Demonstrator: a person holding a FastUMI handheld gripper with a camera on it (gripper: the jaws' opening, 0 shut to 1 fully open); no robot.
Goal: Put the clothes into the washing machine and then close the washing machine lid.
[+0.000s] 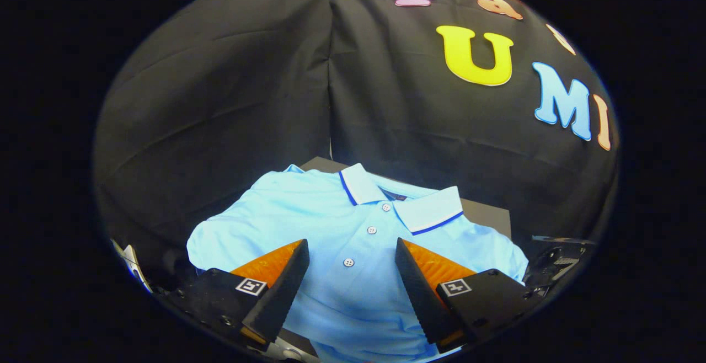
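The gripper [351, 266] sits nearest, its two wedge-shaped fingers [281, 288] spread wide apart with ribbed inner faces, holding nothing. Between and just beyond them lies a light blue polo shirt [331, 214] — soft knit cloth, lightly creased, spread front-up with a row of small round buttons [372, 230] down the placket and a paler collar [402, 197] edged with a thin dark blue stripe. The shirt rests on a dark flat surface [485, 214] whose far corners peek out behind the collar and to the right. Beyond hangs the booth's black cloth wall [231, 92], wrinkled, with a vertical seam. The shirt's near hem is cut off below the fingers, and the sleeves' ends are hard to make out.
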